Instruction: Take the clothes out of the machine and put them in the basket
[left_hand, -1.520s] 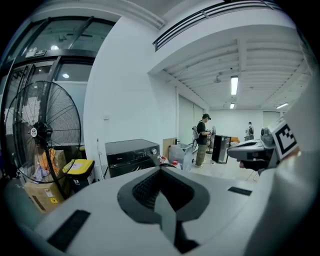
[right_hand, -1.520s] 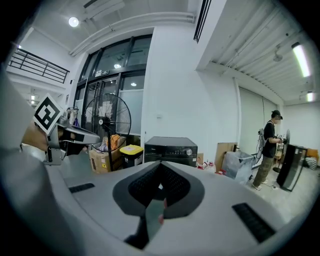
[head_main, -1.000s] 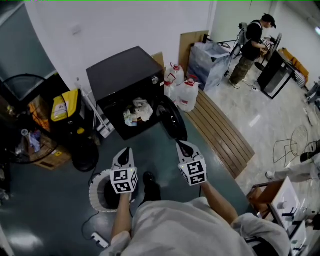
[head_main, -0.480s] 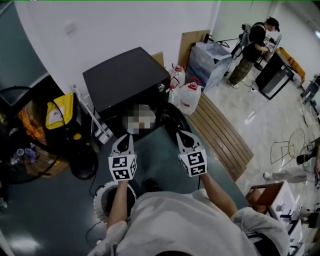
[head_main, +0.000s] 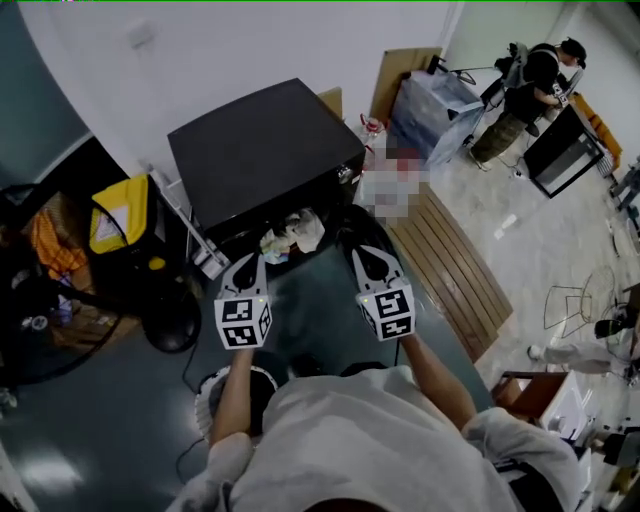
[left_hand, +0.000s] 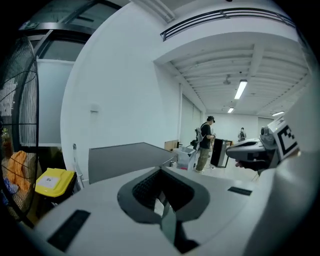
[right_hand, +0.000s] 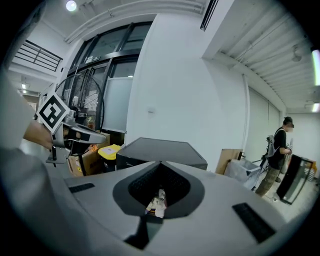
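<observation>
Dark green floor (head_main: 310, 310) under everything. Black machine (head_main: 265, 150) stands against the white wall, straight ahead of me, round door (head_main: 350, 225) swung open to its right. Wooden slatted platform (head_main: 450, 265) lies on the floor right of the machine. Yellow bin (head_main: 120, 215) sits left of it. White basket (head_main: 207, 405) is on the floor at my left, right under my left forearm, mostly hidden by it; can't tell what's inside.

Left gripper (head_main: 252, 262) and right gripper (head_main: 362, 258) are side by side above the floor, well apart from each other, both pointing at the machine's opening, tips short of it. Left jaws: closed together, nothing in them. Right jaws: fully closed, nothing in them either.

Clothes (head_main: 295, 232): pale crumpled bundle inside the machine's opening, at the front edge. In the right gripper view the bundle lines up in the notch of my jaws, but it's beyond the tips, no contact. Nothing touches the clothes.
</observation>
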